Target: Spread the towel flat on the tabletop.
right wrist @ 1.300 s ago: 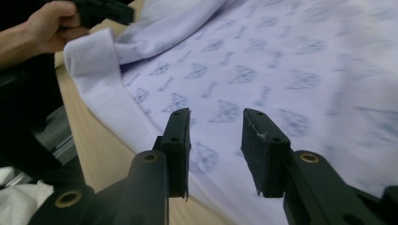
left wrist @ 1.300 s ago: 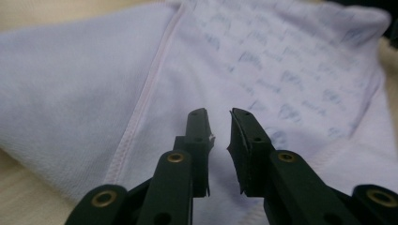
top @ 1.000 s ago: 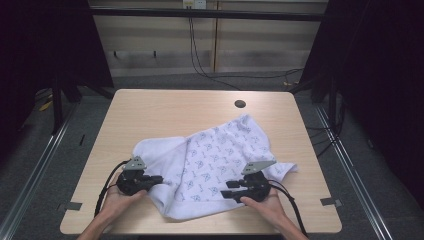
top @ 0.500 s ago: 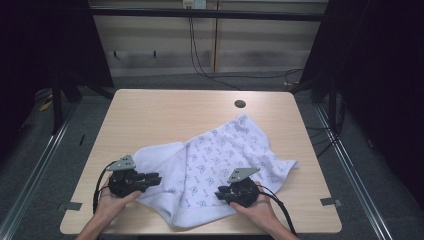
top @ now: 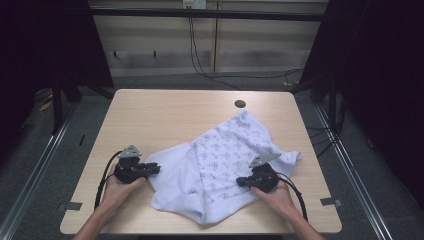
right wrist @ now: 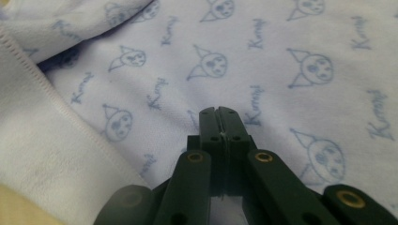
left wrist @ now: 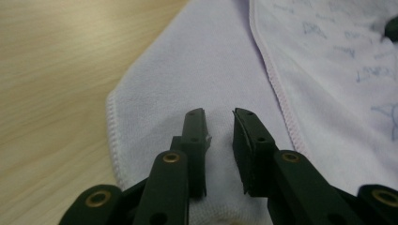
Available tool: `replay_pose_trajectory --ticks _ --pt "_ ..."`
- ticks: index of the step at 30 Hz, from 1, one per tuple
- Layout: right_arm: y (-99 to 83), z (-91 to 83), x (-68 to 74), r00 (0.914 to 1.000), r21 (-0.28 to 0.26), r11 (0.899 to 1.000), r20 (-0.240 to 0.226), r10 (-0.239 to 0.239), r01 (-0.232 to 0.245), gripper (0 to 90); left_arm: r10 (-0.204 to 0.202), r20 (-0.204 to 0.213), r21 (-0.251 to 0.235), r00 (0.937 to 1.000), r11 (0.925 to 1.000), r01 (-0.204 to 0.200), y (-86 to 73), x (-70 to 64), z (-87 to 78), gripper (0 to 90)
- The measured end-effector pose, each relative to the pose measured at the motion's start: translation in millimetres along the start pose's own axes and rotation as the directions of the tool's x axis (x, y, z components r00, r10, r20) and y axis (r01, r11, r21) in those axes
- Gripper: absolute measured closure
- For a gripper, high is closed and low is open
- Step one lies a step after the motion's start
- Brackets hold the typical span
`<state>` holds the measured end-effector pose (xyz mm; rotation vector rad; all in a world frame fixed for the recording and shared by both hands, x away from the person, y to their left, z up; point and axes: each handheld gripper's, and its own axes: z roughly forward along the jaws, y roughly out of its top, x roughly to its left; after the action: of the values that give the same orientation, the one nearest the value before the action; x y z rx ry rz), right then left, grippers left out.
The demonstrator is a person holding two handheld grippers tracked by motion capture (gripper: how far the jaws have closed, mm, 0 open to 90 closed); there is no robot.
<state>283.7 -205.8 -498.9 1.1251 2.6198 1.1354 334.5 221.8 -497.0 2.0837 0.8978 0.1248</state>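
— How is the left tool [left wrist: 219,123] seen?
— Jaws spread, set over the plain corner of the towel [top: 220,165], which is spread rumpled on the tabletop [top: 165,115].
— And the right tool [right wrist: 219,112]?
— Pressed together over the printed side; whether cloth is pinched cannot be told.

Each hand-held gripper [top: 154,170] [top: 240,182] is black, with brass-coloured screws, a grey three-cornered top plate and a trailing black cable

The towel [right wrist: 281,56] bears a repeated blue handwritten word, seemingly "Kuromi", beside small cartoon faces.
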Motion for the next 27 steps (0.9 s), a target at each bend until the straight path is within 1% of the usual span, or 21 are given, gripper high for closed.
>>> replay_pose_trajectory --ticks 1,2,4,6,7,8,9,11,14,16,17,18,19,20,21,22,23,24,25,26,27 --pt "1.2 -1.7 -13.5 0.9996 -0.013 1.000 0.023 0.017 -0.016 90.0 0.015 -0.001 0.011 0.9999 0.9998 -0.015 2.3 -2.0 3.6 72.5" --pt "1.2 -1.7 -13.5 0.9996 -0.013 1.000 0.023 0.017 -0.016 90.0 0.023 0.014 0.030 0.9996 0.9993 -0.023 5.0 -4.7 9.3 72.5" --pt "2.4 -2.6 -26.9 0.9977 -0.032 0.999 0.053 0.044 -0.042 90.0 0.029 0.028 0.042 0.9992 0.9986 -0.031 5.9 -9.1 16.9 72.5" --pt "3.8 -2.7 -38.4 0.9939 -0.054 0.996 0.077 0.078 -0.074 90.0 0.041 0.058 0.054 0.9974 0.9975 -0.045 6.3 -17.5 18.9 83.1" --pt "5.3 -1.7 -46.0 0.9911 -0.072 0.993 0.090 0.099 -0.093 89.9 0.053 0.093 0.080 0.9943 0.9950 -0.061 5.0 -26.3 17.7 86.3" --pt "5.3 -1.7 -46.0 0.9911 -0.072 0.993 0.090 0.099 -0.093 89.9 0.053 0.093 0.080 0.9943 0.9950 -0.061 5.0 -26.3 17.7 86.8" --pt "7.9 0.3 -50.7 0.9857 -0.088 0.991 0.123 0.115 -0.105 89.9 0.042 0.123 0.086 0.9915 0.9949 -0.053 1.3 -33.9 16.6 86.9" --pt "10.3 1.7 -52.1 0.9830 -0.089 0.990 0.139 0.120 -0.108 89.5 0.059 0.182 0.120 0.9814 0.9893 -0.082 -8.0 -55.2 10.2 86.9" --pt "12.2 0.9 -46.9 0.9844 -0.076 0.992 0.140 0.107 -0.097 81.6 0.063 0.190 0.120 0.9797 0.9889 -0.087 -12.5 -65.3 5.6 84.0" --pt "14.3 -4.0 -39.5 0.9892 -0.089 0.990 0.085 0.120 -0.112 73.7 0.070 0.209 0.095 0.9754 0.9913 -0.092 -12.9 -69.3 1.0 82.8" --pt "17.8 -13.3 -22.0 0.9961 -0.126 0.989 0.029 0.084 -0.079 74.0 0.076 0.231 0.042 0.9700 0.9953 -0.088 -8.1 -67.7 -2.4 80.9" --pt "17.8 -13.3 -22.0 0.9961 -0.126 0.989 0.029 0.084 -0.079 74.0 0.076 0.231 0.042 0.9700 0.9953 -0.088 -8.1 -67.7 -2.4 79.6" --pt "20.7 -21.3 2.2 0.9971 -0.171 0.983 -0.056 0.052 -0.061 73.7 0.065 0.234 0.012 0.9700 0.9975 -0.070 -2.2 -64.0 -1.8 78.1" --pt "21.7 -22.4 11.3 0.9958 -0.180 0.982 -0.083 0.039 -0.053 74.3 0.067 0.232 0.014 0.9704 0.9973 -0.072 0.6 -61.8 1.2 78.2" --pt "21.7 -22.4 11.3 0.9958 -0.180 0.982 -0.083 0.039 -0.053 74.3 0.067 0.232 0.014 0.9704 0.9973 -0.072 0.6 -61.8 1.2 78.6" --pt "23.3 -22.0 23.3 0.9919 -0.182 0.982 -0.125 0.018 -0.041 75.3 0.067 0.215 0.025 0.9743 0.9969 -0.074 2.1 -60.0 5.9 78.6" --pt "26.3 -17.8 47.3 0.9825 -0.176 0.984 -0.185 -0.025 -0.008 76.8 0.058 0.176 0.073 0.9827 0.9948 -0.072 1.7 -55.2 17.2 80.7" --pt "26.3 -17.8 47.3 0.9825 -0.176 0.984 -0.185 -0.025 -0.008 76.8 0.058 0.176 0.073 0.9827 0.9948 -0.072 1.7 -55.2 17.2 81.1" --pt "29.5 -6.8 70.2 0.9633 -0.162 0.986 -0.260 -0.067 0.024 77.5 0.066 0.157 0.096 0.9854 0.9921 -0.081 0.3 -52.4 21.6 81.1" --pt "30.5 -2.0 77.2 0.9561 -0.151 0.988 -0.285 -0.070 0.027 77.3 0.062 0.161 0.094 0.9850 0.9925 -0.078 0.0 -50.5 22.5 81.1" --pt "30.5 -2.0 77.2 0.9561 -0.151 0.988 -0.285 -0.070 0.027 77.3 0.056 0.156 0.089 0.9863 0.9936 -0.070 0.4 -49.4 22.0 81.1"
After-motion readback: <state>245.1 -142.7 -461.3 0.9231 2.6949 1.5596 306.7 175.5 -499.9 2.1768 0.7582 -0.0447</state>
